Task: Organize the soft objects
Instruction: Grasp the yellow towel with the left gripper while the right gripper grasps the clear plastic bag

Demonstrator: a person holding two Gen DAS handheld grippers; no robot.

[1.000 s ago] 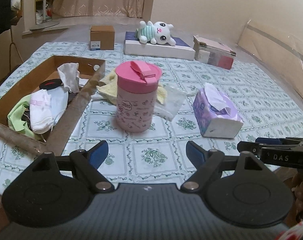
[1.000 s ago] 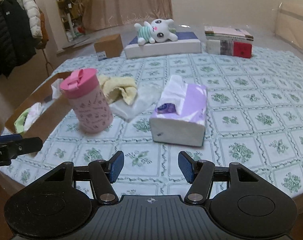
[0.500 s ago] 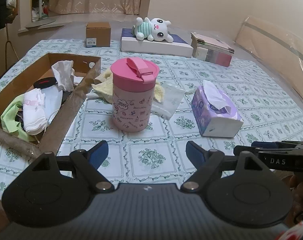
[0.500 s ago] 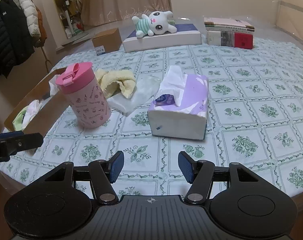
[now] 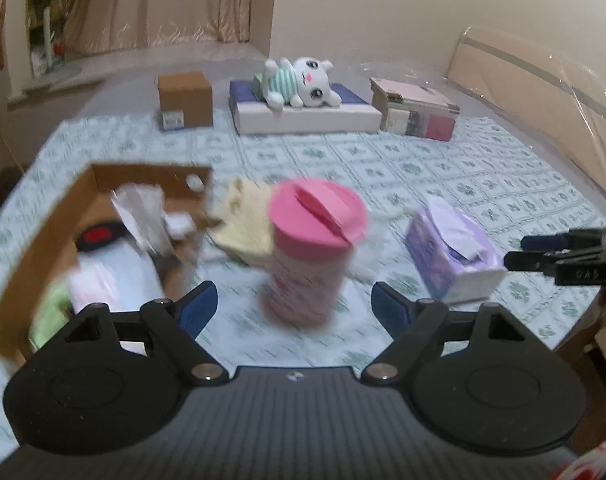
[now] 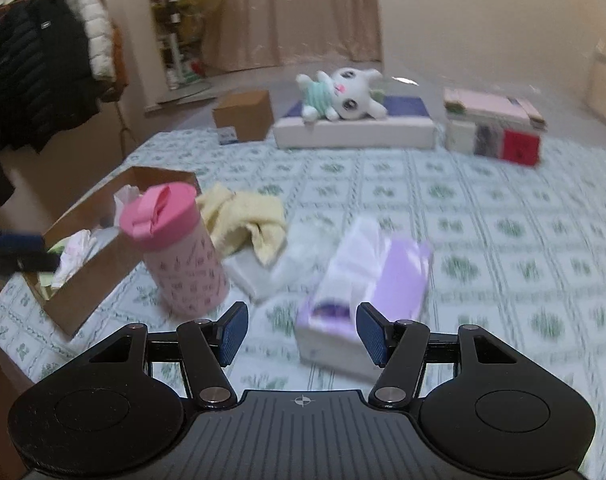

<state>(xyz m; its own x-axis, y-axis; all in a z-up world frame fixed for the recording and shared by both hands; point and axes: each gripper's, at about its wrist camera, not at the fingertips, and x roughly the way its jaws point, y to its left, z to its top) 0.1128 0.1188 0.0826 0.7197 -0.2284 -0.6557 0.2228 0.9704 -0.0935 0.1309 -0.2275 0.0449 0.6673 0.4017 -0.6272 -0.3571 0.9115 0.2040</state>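
Observation:
A yellow cloth [image 5: 243, 224] [image 6: 247, 220] lies crumpled on the patterned tablecloth behind a pink lidded cup [image 5: 311, 256] [image 6: 179, 248]. A purple tissue pack [image 5: 455, 256] [image 6: 367, 280] lies to its right, with a clear plastic bag [image 6: 287, 264] between them. A white plush rabbit [image 5: 299, 84] [image 6: 343, 94] lies on a flat white box at the back. My left gripper [image 5: 293, 306] is open and empty just before the cup. My right gripper [image 6: 303, 334] is open and empty, close over the near end of the tissue pack.
A shallow cardboard tray [image 5: 43, 240] [image 6: 99, 276] at the left holds several cloths. A small brown box [image 5: 185, 100] [image 6: 245, 116] and stacked books [image 5: 417, 112] [image 6: 495, 128] stand at the back. Coats [image 6: 43, 64] hang at the far left. The table edge is near.
Both grippers have moved forward over the table: the left toward the pink cup, the right toward the tissue pack. Both stay open. The objects have not moved.

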